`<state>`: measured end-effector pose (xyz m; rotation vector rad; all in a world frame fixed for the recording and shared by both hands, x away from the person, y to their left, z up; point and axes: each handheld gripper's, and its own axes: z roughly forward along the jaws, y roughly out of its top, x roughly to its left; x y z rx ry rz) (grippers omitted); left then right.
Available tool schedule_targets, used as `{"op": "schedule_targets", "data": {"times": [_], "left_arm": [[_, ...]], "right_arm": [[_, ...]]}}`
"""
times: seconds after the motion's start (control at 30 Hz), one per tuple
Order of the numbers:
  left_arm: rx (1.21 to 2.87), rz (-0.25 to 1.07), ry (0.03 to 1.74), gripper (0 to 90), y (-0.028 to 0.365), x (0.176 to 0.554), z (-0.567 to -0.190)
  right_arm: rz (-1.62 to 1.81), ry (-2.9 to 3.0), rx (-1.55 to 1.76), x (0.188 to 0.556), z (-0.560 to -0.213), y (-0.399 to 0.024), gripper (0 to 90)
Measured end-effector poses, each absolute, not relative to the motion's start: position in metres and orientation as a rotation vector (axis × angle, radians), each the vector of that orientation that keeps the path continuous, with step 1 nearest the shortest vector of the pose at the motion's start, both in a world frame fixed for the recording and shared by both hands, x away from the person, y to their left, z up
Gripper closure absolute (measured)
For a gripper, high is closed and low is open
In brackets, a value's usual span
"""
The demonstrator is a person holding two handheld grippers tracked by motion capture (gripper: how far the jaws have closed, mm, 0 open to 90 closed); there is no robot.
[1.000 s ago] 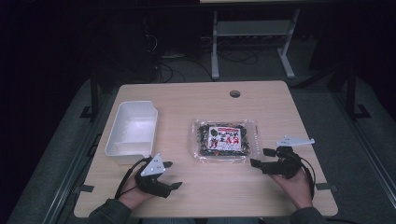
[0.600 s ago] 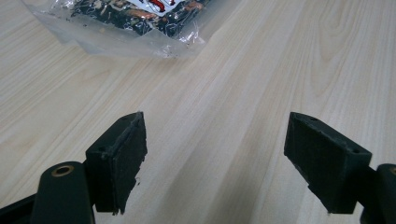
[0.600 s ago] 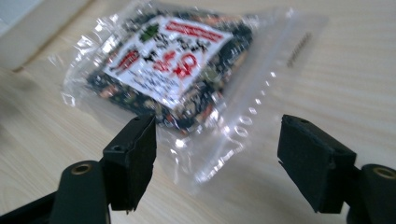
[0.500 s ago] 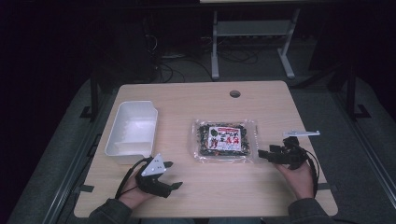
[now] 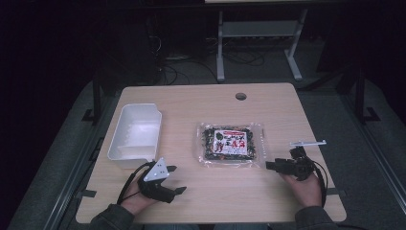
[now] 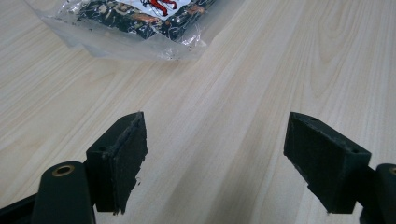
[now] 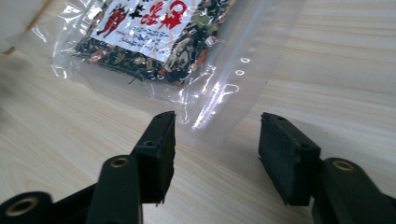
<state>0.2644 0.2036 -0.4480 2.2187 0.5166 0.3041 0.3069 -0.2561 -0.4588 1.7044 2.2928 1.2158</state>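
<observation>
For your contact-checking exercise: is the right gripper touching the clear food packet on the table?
Apart. In the right gripper view the right gripper has open jaws just short of the packet, with bare table between its pads and the clear edge.

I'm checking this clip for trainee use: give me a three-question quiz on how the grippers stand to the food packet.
1. True or false: the right gripper has its pads pressed on the clear packet.
2. Which thing lies nearest the left gripper? A. white tray B. table hole C. packet
3. What have the right gripper's jaws just been doing?

Key
1. False: the jaws stand apart, just short of the packet's sealed edge.
2. A
3. Closing, with nothing between them yet.
</observation>
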Motion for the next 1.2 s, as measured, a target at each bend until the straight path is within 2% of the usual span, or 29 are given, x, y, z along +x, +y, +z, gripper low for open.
{"op": "schedule_targets", "data": {"times": [0.4, 0.77, 1.0, 1.2], "left_arm": [[2.223, 0.305, 0.512, 21.0, 0.203, 0.264, -0.448], [2.222, 0.308, 0.51, 21.1, 0.203, 0.264, -0.448], [2.23, 0.305, 0.505, 21.0, 0.201, 0.264, -0.449], [2.233, 0.295, 0.505, 21.6, 0.199, 0.265, -0.45]], "right_arm": [[1.239, 2.282, 1.755, 0.311, -0.463, -0.254, 53.3], [1.233, 2.279, 1.785, 0.308, -0.462, -0.258, 54.1], [1.227, 2.304, 1.765, 0.315, -0.466, -0.245, 55.4], [1.206, 2.289, 1.731, 0.321, -0.464, -0.241, 68.5]]}}
